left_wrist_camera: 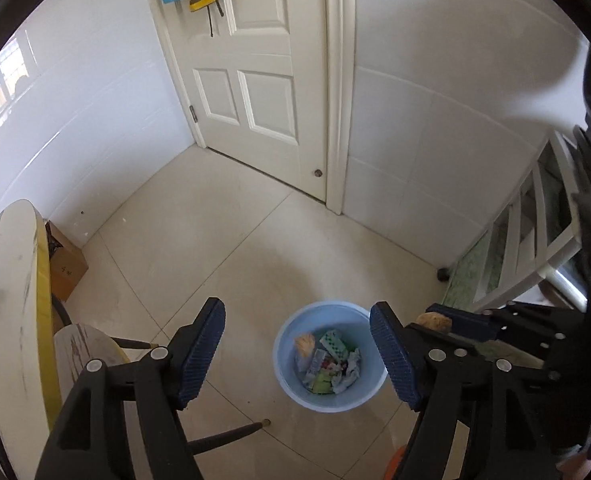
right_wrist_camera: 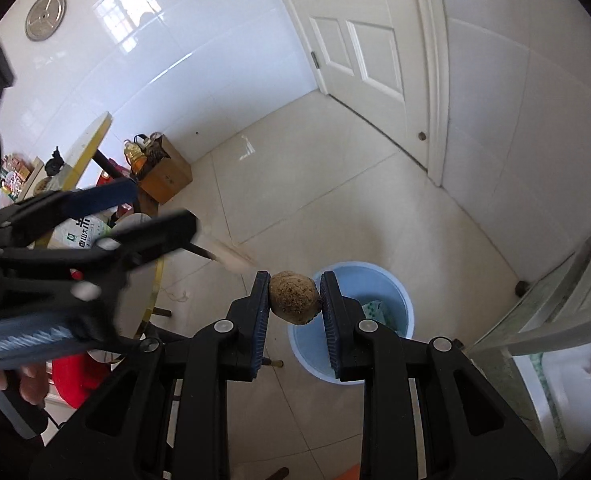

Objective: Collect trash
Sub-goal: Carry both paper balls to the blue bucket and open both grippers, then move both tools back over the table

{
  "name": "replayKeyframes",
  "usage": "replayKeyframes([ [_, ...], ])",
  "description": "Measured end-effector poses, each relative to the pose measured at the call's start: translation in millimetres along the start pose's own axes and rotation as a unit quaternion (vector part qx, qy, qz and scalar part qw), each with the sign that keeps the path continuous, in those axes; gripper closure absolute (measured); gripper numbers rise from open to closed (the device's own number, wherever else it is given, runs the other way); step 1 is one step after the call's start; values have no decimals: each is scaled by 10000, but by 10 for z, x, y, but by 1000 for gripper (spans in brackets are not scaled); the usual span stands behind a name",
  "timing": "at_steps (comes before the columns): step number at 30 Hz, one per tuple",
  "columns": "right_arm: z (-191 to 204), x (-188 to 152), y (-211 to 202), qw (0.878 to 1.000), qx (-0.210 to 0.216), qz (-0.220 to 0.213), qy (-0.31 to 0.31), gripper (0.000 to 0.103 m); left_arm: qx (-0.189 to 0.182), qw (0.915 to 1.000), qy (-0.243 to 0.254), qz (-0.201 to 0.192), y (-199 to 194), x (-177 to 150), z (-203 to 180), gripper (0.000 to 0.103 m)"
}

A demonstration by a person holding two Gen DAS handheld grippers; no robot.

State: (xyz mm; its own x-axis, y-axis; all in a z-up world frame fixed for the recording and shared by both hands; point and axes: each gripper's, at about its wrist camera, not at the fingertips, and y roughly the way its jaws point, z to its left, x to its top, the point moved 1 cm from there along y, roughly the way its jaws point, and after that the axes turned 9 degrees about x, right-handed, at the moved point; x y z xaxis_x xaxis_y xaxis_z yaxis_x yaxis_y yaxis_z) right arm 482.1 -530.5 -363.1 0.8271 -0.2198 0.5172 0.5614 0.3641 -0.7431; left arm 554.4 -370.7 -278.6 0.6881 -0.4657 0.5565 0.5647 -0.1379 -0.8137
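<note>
The bin (left_wrist_camera: 329, 356), a pale blue bucket on the floor, is serving as the landmark here. The left claw (left_wrist_camera: 297, 354) is hanging above it with its jaws spread and nothing between them; seen from this wrist, the bin's mouth is showing right through the gap. Inside the bin, crumpled wrappers (left_wrist_camera: 329, 364) and paper are lying in a loose heap.

The right claw (right_wrist_camera: 295, 298) is pinching a brown lump (right_wrist_camera: 294, 297), roundish and rough, perhaps a root or a dirty ball of waste; I cannot tell which. The lump is sitting between the two blue pads, above the bin and toward its near-left rim (right_wrist_camera: 359, 268) as this wrist sees it. It is not yet in the bin.

The step in hand looks like the drop-off: one claw is empty over the bin, the other is bringing its piece in. The next move calls for carrying the lump over the middle of the bin's mouth, then spreading the jaws so it falls clear of the rim. The left claw is crowding that space, so it would do well to draw aside toward the table (right_wrist_camera: 91, 140) beside the bin.
</note>
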Motion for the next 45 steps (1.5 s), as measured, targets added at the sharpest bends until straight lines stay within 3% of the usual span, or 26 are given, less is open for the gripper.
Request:
replayKeyframes([
  [5,53,32,29,10000,-25,-4,20,77,58,9999,-100,-109,-137,-52,56,32],
  [10,278,54,-152,9998,-100,-115,-135,57,38,9993,-195,-317,-512,-203,207,31],
  [13,488,84,-341,9992,-170,-263,-248,55,33,9985,-246,-497,-816,-329,318,30],
  [23,1665,150,-983,9909,-45,-838,-1051,42,195,9907,-509,-1243,-1946,-924,996,17],
  [30,2603,199,-932,9811,107,-865,-1730,41,631,9829,-773,-1546,-2512,-1459,1696,12],
  [37,3228,356,-478,9735,256,-589,-2195,40,1090,9765,-1288,-1344,-2517,-1749,2508,11],
  [41,3367,500,-132,9707,379,-352,-2345,40,889,9752,-1717,-1076,-2204,-1766,2966,12],
  [43,3421,592,70,9679,403,-161,-2475,31,955,9735,-1822,-1001,-2045,-1743,3147,12],
  [45,3499,670,294,9612,361,-77,-2735,30,1047,9734,-1799,-955,-1841,-1709,3261,12],
])
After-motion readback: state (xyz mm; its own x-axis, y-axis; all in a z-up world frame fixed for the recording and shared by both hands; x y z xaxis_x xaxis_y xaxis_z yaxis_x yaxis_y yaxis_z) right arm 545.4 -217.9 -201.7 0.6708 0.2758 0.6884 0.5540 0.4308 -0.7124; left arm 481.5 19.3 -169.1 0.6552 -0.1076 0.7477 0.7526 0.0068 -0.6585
